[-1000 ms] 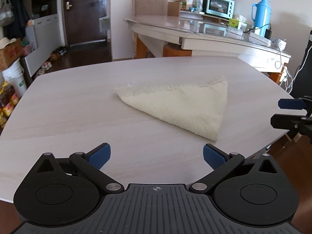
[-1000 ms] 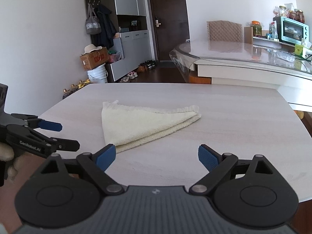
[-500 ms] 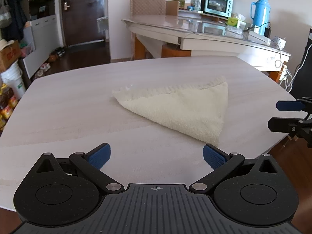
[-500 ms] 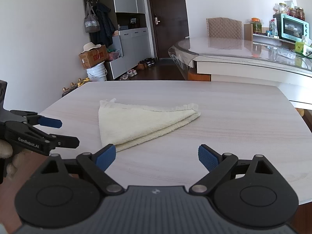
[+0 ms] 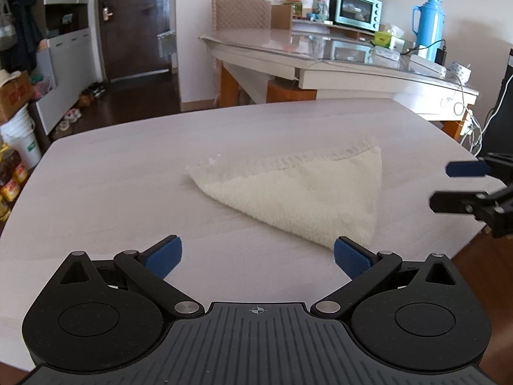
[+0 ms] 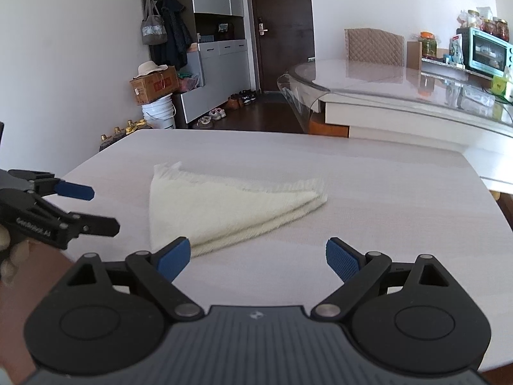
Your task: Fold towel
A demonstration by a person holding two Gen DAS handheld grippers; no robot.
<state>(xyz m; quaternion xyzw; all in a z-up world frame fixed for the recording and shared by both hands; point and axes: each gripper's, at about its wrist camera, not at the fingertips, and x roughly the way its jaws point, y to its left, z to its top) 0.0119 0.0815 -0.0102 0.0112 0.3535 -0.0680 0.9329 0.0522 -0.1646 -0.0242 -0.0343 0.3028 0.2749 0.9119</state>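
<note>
The towel (image 5: pixel 304 192) lies folded in a triangle mid-table (image 5: pixel 112 166). Both grippers — left (image 5: pixel 256 256), right (image 6: pixel 258 256) — hover near it, jaws spread, empty. Pinching one layer only would likely drag the fold open.

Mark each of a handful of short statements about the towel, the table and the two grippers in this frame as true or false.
1. The towel lies folded into a triangle on the table. True.
2. The left gripper is shut on a corner of the towel. False: its fingers are spread wide, holding nothing, short of the towel.
3. The right gripper is open. True.
4. The towel hangs over the table's edge. False: it lies wholly on the tabletop.
5. A blue thermos stands on the other table behind. True.
6. A mug sits on the towel. False: nothing rests on it.
</note>
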